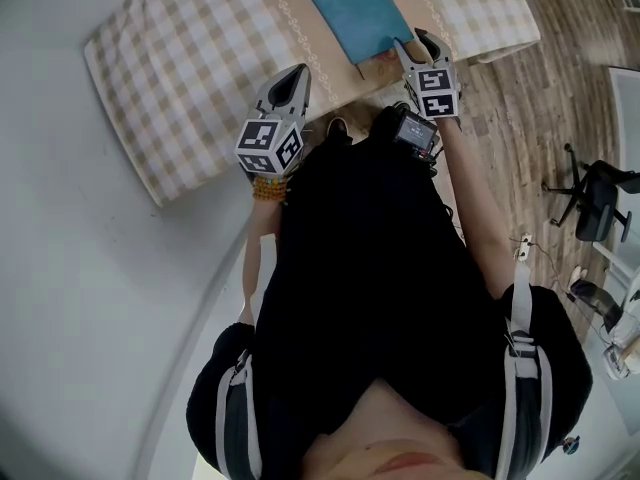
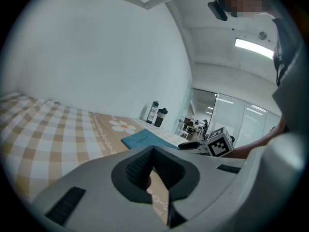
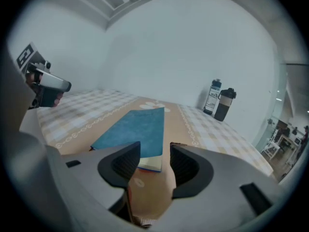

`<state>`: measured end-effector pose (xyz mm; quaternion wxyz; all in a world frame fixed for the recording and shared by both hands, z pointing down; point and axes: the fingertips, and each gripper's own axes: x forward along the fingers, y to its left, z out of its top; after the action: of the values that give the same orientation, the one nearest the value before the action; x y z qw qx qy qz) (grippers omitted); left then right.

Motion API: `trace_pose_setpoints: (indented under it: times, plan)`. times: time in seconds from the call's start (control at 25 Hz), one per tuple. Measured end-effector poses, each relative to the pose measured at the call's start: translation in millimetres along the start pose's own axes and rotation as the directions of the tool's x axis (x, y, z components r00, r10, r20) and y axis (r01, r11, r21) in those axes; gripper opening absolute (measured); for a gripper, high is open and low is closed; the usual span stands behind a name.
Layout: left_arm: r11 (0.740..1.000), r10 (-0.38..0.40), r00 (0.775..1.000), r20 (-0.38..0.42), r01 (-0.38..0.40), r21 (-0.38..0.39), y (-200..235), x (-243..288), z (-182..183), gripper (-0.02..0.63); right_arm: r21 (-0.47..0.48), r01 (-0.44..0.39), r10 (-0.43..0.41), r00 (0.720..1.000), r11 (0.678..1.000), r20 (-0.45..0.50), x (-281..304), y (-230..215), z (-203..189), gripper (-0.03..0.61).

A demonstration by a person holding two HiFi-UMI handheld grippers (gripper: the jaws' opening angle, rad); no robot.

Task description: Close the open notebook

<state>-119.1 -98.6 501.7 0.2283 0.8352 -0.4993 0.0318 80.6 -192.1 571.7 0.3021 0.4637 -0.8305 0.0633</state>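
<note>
the thin teal notebook [image 1: 358, 13] lies shut and flat on the tan strip of the checked-cloth bench [image 1: 180, 68]. the right gripper [image 1: 412, 40], jaws wide apart and empty, sits at its near corner. the left gripper [image 1: 298, 73], jaws together, holds nothing, apart to the left.

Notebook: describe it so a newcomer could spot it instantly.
On the checked tablecloth, find the tan strip down its middle. The notebook lies flat there, just beyond the right gripper's open jaws. It alone is teal and flat; two bottles stand farther back.
</note>
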Motion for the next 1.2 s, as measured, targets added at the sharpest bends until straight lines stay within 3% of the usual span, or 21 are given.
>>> trace_pose_setpoints:
  times: [0.24,0.4,0.56,0.84,1.2]
  plan:
    - [1.000,-0.001,1.000,-0.010,0.001,-0.005,3,3,-3,0.005,-0.065,0.050,-0.043,0.995,0.997,0.093,-20,-10,23,0.169]
    - [1.000,-0.009,1.000,-0.011,0.009,-0.005,1,3,-4,0.005,-0.092,-0.011,0.025,0.987,0.996,0.157,-19,5,41,0.104]
    - [1.000,0.004,1.000,-0.003,-0.004,-0.007,3,-1,-2,0.005,-0.077,-0.103,0.108,0.992,0.992,0.071,5,21,25,0.104]
    - [1.000,0.024,1.000,-0.003,-0.024,-0.015,9,-8,-4,0.005,-0.001,-0.133,0.132,0.988,0.991,-0.085,22,17,-15,0.104]
    - [1.000,0.018,1.000,0.006,-0.018,-0.014,15,0,2,0.005,-0.011,-0.124,0.122,0.986,0.992,-0.112,33,16,-13,0.104]
